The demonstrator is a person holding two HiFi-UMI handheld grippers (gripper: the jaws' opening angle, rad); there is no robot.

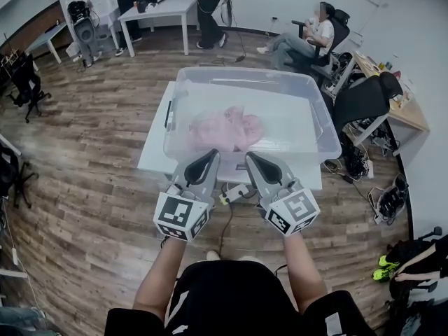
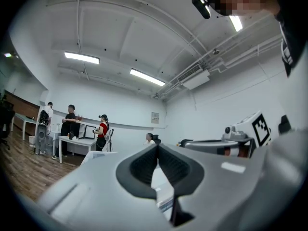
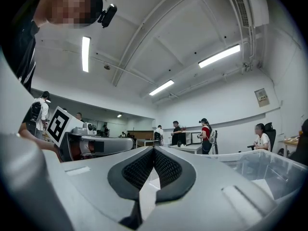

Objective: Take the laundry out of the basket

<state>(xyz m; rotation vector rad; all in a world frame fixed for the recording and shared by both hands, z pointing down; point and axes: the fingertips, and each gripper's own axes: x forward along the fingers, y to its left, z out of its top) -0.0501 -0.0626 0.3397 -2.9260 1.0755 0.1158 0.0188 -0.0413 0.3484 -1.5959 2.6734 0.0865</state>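
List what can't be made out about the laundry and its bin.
Pink laundry: head view, blurred through the bin's cloudy plastic; piece count unclear.
Left gripper view: laundry hidden behind the left gripper.
Right gripper view: laundry hidden behind the right gripper; only the bin wall shows.

Wood plank floor [image 1: 84, 208], white walls [image 2: 125, 105], ceiling strip lights [image 2: 147, 77]; white desk [image 1: 164, 9] at 11 o'clock, black office chair [image 1: 360, 100] at 2.

In the middle of the frame we see the basket [image 1: 311, 110] on a table [image 1: 150, 156], with the laundry [image 1: 227, 128] inside it. Our left gripper [image 1: 209, 155] and right gripper [image 1: 251, 157] sit side by side just below it. A seated person [image 1: 308, 37] is at the upper right.
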